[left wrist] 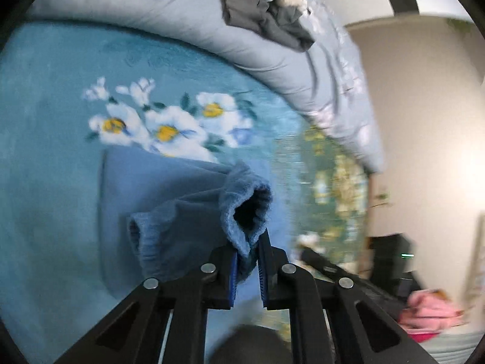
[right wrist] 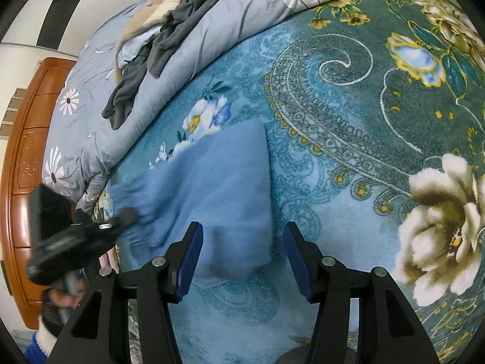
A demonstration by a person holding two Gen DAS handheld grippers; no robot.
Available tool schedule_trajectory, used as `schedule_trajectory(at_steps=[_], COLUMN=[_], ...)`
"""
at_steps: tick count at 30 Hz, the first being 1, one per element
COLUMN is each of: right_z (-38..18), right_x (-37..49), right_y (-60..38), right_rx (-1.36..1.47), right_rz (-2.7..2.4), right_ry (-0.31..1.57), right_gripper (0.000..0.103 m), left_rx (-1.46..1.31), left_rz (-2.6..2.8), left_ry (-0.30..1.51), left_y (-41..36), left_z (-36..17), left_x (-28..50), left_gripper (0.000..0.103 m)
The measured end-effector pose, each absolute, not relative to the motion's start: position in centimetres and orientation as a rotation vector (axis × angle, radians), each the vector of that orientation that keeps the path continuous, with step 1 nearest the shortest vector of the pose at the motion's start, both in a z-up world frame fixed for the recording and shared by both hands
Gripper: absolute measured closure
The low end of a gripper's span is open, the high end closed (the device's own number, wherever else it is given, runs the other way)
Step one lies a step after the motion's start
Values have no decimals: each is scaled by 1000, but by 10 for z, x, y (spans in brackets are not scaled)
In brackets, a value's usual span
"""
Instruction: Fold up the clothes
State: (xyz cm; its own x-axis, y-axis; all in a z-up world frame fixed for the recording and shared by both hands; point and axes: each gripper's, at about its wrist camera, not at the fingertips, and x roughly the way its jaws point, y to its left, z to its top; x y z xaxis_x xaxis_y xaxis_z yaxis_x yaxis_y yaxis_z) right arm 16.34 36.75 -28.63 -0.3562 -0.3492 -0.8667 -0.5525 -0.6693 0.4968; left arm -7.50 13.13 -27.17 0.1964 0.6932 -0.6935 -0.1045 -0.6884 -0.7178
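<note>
While left gripper [left wrist: 247,261] pinches one ribbed cuff [left wrist: 245,203] of blue garment [right wrist: 218,182], I see second cuff [left wrist: 136,230] lying loose beside it. One garment, spread on floral blanket [right wrist: 348,157]. My right gripper [right wrist: 244,261] hovers above it, jaws wide, empty. One grey cloth [right wrist: 169,39] on quilt [right wrist: 242,9] behind.
</note>
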Motion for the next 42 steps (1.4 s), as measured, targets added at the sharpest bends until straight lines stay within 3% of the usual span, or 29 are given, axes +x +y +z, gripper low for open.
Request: schedule_trajectory(at_steps=[6,9,12,14,15,19,23,27,30,31,32,33,42], right_z=[-288,-289,-296,-304,-307,-312,-312,-312,-311,-311,-310,-310,-299], right_x=[161,157,153,153,154,160,161,159,157,156,156,155,154], right_y=[363,357,348,344,344,348,350,351,352,352,352,353,363], right_rx=[-1702,-1736,-1809,-1856,-1864,-1857,-1861,-1868,-1860,-1856,-1854,-1852,-1798], right_rz=[2165,2189,2184,2162,2152,2120,2118,2117,2116,2117,2118,2120,2139], right_ry=[1217,1200,1152,1126,1123,1148,1143,1132,1139,1142,1144,1145,1153], right_gripper=[47,47,47,47,47,47,47,47,47,47,47,47,46], left_rx=[-2037,-2086,-2100,-2106,-2109,-2119,-2086,-2050,-2030,-2016,-2002,-1988,-1769], left_rz=[1580,1608,1640,1640,1640,1636,1560,1517,1516,1519,1522,1525,1559], left_ry=[-449,-421,-410,-429,-439,-489,-706,-805,-827,-811,-794,-776,-495], left_y=[97,89,86,84,84,80,69,67,69,71,73,75,100], left_z=[-323,-334,-336,-340,-341,-349,-368,-380,-378,-373,-369,-364,-273], left_x=[-45,-29,-21,-19,-18,-13,-4,6,11,12,12,12,-41], left_gripper=[90,83,65,40,39,38,38,39,54,63,81,85,86])
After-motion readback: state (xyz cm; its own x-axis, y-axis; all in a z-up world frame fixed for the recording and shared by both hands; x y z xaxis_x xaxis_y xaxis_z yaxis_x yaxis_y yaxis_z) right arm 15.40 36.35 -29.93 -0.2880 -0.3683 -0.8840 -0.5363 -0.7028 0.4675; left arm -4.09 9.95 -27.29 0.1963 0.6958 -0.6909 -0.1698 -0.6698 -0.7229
